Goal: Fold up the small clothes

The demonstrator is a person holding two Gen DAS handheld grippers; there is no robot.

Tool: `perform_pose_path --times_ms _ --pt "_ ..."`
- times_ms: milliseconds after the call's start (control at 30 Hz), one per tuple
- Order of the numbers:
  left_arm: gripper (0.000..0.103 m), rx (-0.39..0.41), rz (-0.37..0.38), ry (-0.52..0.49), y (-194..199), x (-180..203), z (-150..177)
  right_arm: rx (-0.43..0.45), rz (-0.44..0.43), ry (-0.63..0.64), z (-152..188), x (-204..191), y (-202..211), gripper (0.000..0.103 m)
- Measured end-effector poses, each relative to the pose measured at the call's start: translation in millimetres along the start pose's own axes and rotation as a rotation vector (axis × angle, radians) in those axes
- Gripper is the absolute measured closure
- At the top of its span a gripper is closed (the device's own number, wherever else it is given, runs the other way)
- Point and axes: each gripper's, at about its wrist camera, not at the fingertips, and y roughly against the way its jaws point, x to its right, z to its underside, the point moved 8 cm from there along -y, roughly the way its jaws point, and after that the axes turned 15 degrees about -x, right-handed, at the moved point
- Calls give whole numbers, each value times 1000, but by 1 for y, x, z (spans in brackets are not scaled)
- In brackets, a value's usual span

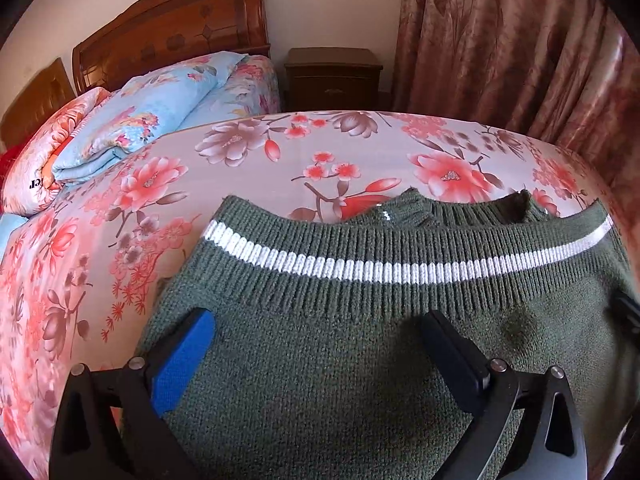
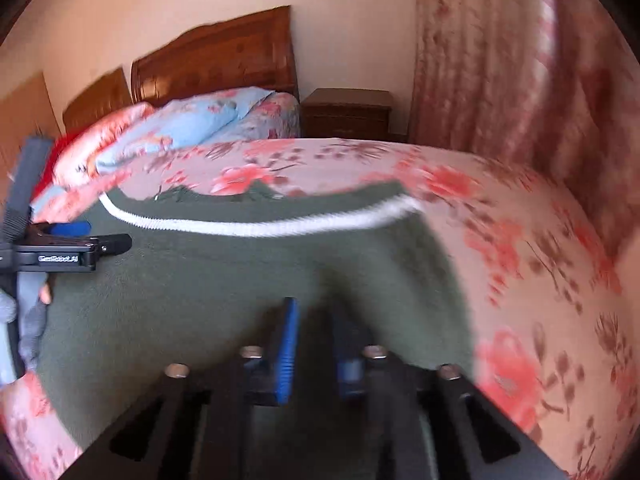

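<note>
Floral bedspread (image 1: pixel 360 152) covered the whole bed, w/ a carved wooden headboard (image 1: pixel 180 28) at the far end, a dark nightstand (image 1: pixel 334 78) just beside it and a pink curtain (image 1: pixel 520 48) further along the wall. Folded blue quilt (image 1: pixel 152 120) sat on the bed between the headboard and the green sweater (image 1: pixel 320 340).

Sweater lay flat on the spread, on the side of the bed away from the headboard, its ribbed edge w/ the white stripe (image 1: pixel 360 270) pointing toward the far side. A second knit layer peeked out just past that stripe, so it looked partly folded already, imo.

Left gripper (image 1: pixel 320 344) hung over the sweater w/ fingers spread wide, nothing between them, near the garment's left edge. Right gripper (image 2: pixel 316 344) was blurred; its blue pads had drawn nearly together over the knit. Couldn't tell if any yarn was pinched btwn them.

Risk from here: if the right pads caught only the top layer, or nothing, lifting would drag one ply and skew the fold. Left side not pinned either, so the whole sweater could slide on the smooth spread.
</note>
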Motion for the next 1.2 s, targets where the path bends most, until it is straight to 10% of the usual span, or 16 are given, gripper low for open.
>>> perform_pose_path --times_ms 233,467,800,1000,1133,1200 --pt "0 12 -9 4 2 0 1 -1 -10 -103 14 5 23 89" --pt "0 43 -52 3 9 0 6 -14 13 206 28 -97 6 86" --pt "0 93 -123 16 24 -4 24 1 -30 22 42 -21 26 90" --pt "0 167 61 -42 59 47 66 9 -15 16 46 -36 33 87" --pt "0 120 3 -186 44 77 87 6 22 98 47 -56 24 85" --pt "0 113 88 -135 40 62 89 3 -6 92 49 -51 25 85"
